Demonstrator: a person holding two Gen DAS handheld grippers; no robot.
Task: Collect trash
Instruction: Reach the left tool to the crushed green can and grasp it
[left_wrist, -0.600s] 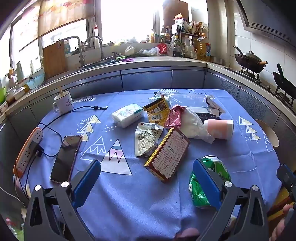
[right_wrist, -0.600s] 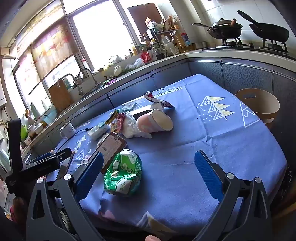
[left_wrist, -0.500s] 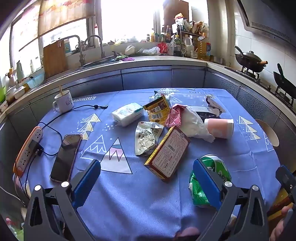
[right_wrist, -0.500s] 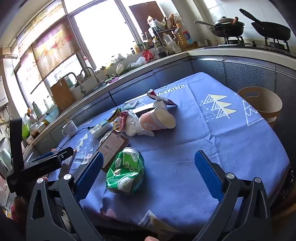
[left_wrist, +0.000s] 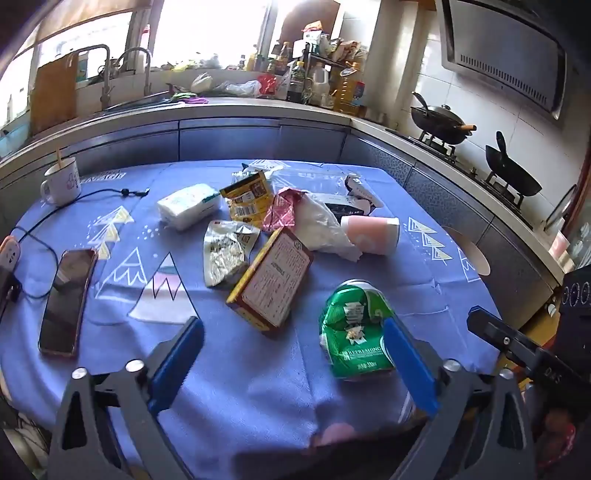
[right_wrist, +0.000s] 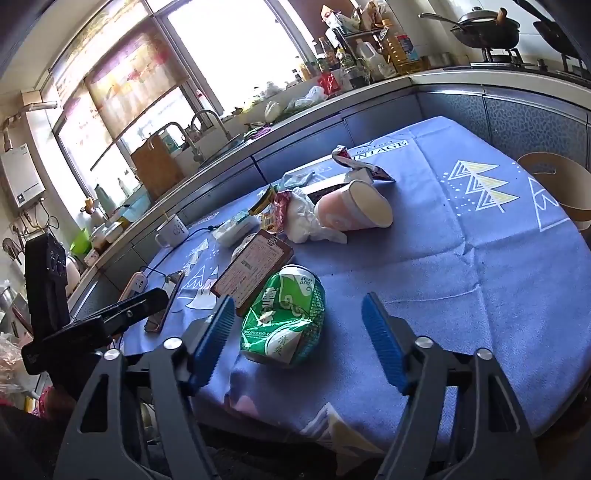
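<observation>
A soft, fuzzy blue cloth (left_wrist: 258, 373) is covering the tabletop, a dented green can (left_wrist: 354, 330) is shining like thin metal, the brown box (left_wrist: 273, 282) is looking like matt cardboard, and a crinkly foil bag (left_wrist: 225, 254) is glinting.

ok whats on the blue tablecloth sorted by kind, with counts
crushed green can: 1
pink paper cup: 1
cardboard box: 1
snack wrappers (yellow, pink, silver, one at the far edge): 4
tissue pack: 1
crumpled white bag: 1
mug: 1
phone: 1
power strip: 1
Total: 12
</observation>
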